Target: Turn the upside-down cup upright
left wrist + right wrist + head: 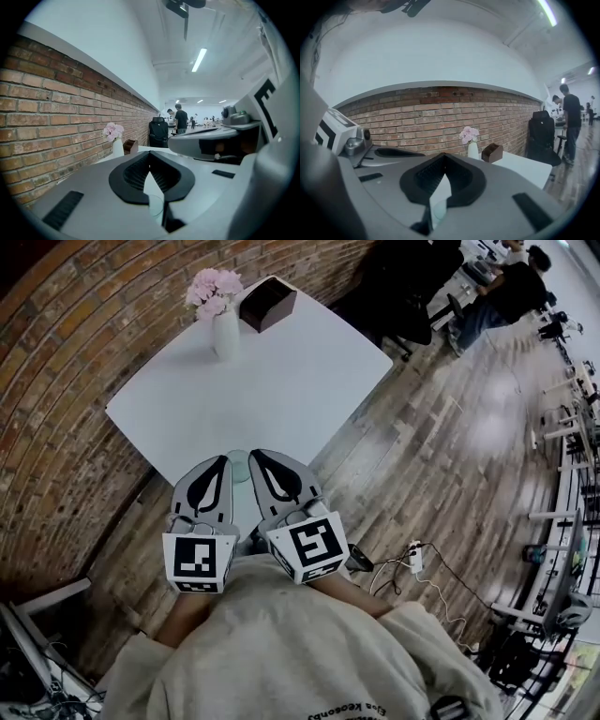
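Observation:
A pale, see-through cup stands on the white table near its front edge; whether it is upright or upside down I cannot tell. It shows between my two grippers, largely hidden by them. My left gripper hovers just left of it, shut and empty. Just to its right my right gripper is also shut with nothing in it. In the left gripper view the cup peeks through the slit below the left gripper's closed pads. The right gripper view shows the cup low behind the right gripper.
A white vase of pink flowers and a brown box stand at the table's far side by the brick wall. A black office chair and a seated person are beyond. A power strip lies on the wooden floor.

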`<move>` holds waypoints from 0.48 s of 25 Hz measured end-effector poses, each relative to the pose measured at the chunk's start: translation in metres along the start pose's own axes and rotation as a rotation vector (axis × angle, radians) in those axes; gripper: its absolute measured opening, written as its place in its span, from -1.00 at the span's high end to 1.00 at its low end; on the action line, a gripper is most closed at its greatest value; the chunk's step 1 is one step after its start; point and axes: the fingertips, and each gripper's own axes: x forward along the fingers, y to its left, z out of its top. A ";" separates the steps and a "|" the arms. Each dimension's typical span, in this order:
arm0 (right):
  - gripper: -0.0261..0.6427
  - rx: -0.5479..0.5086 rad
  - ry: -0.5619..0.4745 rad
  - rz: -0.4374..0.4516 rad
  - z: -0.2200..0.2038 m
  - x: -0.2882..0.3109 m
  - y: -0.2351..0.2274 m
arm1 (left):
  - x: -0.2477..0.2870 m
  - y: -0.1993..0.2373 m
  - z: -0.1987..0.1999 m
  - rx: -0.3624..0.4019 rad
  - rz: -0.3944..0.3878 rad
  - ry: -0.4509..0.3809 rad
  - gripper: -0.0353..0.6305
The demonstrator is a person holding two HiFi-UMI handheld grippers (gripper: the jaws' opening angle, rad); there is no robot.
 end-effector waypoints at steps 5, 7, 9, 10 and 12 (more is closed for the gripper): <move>0.90 -0.012 -0.004 0.012 0.000 -0.001 0.006 | 0.002 -0.006 0.005 0.011 -0.017 -0.010 0.87; 0.90 -0.014 -0.002 0.015 0.000 -0.001 0.007 | 0.003 -0.007 0.005 0.011 -0.017 -0.009 0.87; 0.90 -0.011 0.002 0.012 -0.001 -0.001 0.006 | 0.003 -0.006 0.004 0.009 -0.013 -0.007 0.87; 0.90 -0.010 0.003 0.010 -0.001 -0.001 0.005 | 0.002 -0.005 0.004 0.007 -0.010 -0.006 0.87; 0.90 -0.010 0.002 0.009 0.000 0.000 0.006 | 0.001 -0.002 0.004 0.005 -0.005 -0.007 0.87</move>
